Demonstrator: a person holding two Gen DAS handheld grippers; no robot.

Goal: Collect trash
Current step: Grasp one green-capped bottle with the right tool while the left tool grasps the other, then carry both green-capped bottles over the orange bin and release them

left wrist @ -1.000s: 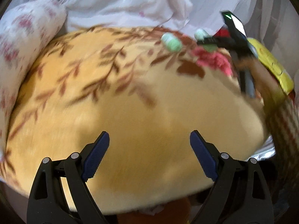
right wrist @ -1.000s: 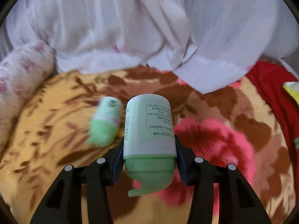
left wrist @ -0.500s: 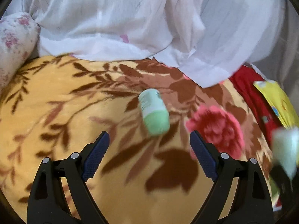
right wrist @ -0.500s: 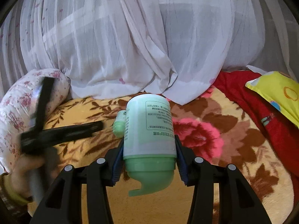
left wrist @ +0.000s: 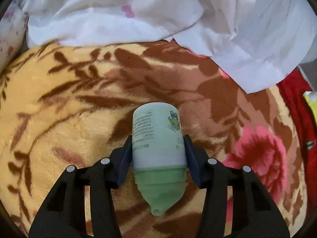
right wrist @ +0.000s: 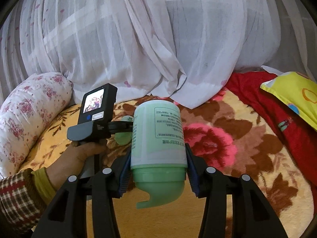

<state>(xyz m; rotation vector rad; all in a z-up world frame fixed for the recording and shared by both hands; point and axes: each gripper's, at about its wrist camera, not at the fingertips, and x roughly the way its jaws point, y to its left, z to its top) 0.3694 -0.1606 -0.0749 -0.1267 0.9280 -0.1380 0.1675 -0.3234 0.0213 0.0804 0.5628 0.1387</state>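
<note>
While the left gripper (left wrist: 158,148) is closing, a small green bottle (left wrist: 157,138) is pinched between its pads on the flowered blanket (left wrist: 69,103), cap toward six o'clock. A larger green bottle (right wrist: 158,138) is clamped in the right gripper (right wrist: 158,156); a white curtain (right wrist: 148,39) is seen at twelve o'clock.

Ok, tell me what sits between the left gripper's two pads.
A small green-capped bottle, lying on the floral blanket, sits between the left gripper pads as its jaws close on it; the left wrist view shows this.
</note>
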